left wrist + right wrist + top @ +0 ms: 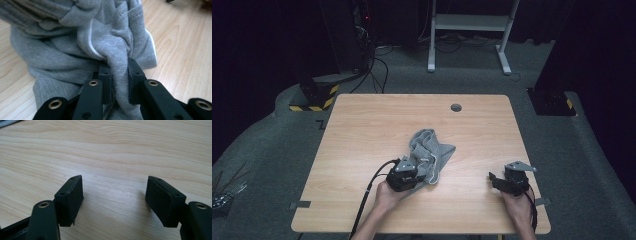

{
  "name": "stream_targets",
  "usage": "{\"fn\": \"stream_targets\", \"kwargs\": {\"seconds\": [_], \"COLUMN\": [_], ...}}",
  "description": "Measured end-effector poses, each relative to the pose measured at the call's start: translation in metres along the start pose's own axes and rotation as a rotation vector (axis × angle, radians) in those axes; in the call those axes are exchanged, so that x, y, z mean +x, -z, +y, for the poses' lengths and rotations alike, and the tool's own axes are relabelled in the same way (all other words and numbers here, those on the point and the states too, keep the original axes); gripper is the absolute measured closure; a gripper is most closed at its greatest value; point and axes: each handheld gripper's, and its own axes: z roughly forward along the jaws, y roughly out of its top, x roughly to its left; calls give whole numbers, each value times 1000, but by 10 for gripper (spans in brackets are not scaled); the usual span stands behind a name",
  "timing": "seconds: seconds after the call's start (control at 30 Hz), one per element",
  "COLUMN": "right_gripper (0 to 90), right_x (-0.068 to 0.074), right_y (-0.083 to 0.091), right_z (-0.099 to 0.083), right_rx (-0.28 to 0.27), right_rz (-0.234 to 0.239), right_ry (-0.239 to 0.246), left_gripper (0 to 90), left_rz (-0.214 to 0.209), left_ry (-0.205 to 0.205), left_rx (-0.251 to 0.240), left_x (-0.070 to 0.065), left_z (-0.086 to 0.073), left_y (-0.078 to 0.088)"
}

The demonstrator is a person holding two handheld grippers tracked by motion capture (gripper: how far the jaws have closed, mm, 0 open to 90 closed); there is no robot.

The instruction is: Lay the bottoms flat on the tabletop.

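The left gripper is clenched on a bunched fold of the grey garment, the cloth pinched between its two black pads with a white-piped seam running just above them; in the high view the same left gripper sits at the near edge of the crumpled garment, which lies a little forward of the middle of the wooden table. The right gripper stands released, its jaws spread wide over bare wood with nothing between them, and in the high view the right gripper rests well apart from the cloth, near the table's right front corner. The step in hand appears to be the first grasp on the garment, judged as a prelude to spreading or folding it. The next move likely calls for the free gripper to cross to the cloth and take a second edge, so the fabric can be drawn flat between two holds. No brand, label or legible writing is visible on the garment or grippers.
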Motion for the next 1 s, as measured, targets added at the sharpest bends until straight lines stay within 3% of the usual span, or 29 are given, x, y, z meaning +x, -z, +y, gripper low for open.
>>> {"fn": "stream_targets", "kwargs": {"seconds": [0.13,0.3,0.37,0.47,0.63,0.77,0.9,1.0], "right_gripper": [381,379,376,368,361,359,396,561], "right_x": [12,37,50,72,102,121,132,137], "right_y": [-2,-3,-2,1,0,-5,-7,-13], "right_z": [3,11,18,30,43,50,53,54], "right_rx": [-4,-38,-57,-90,-120,-123,-128,-110], "right_rz": [45,160,210,282,366,422,464,465], "right_ry": [36,62,89,145,217,250,268,301], "left_gripper": [774,772,759,645,566,585,661,715], "left_rz": [-34,-56,-42,-14,34,52,51,49], "left_ry": [-20,-40,-38,-34,-33,-22,-8,-4], "left_rx": [0,5,-1,-11,-24,-21,-17,-18], "left_x": [-5,-11,-11,-13,-17,-19,-19,-19], "left_z": [3,5,5,7,9,9,9,9], "left_y": [-5,-8,-5,0,6,5,3,3]}}
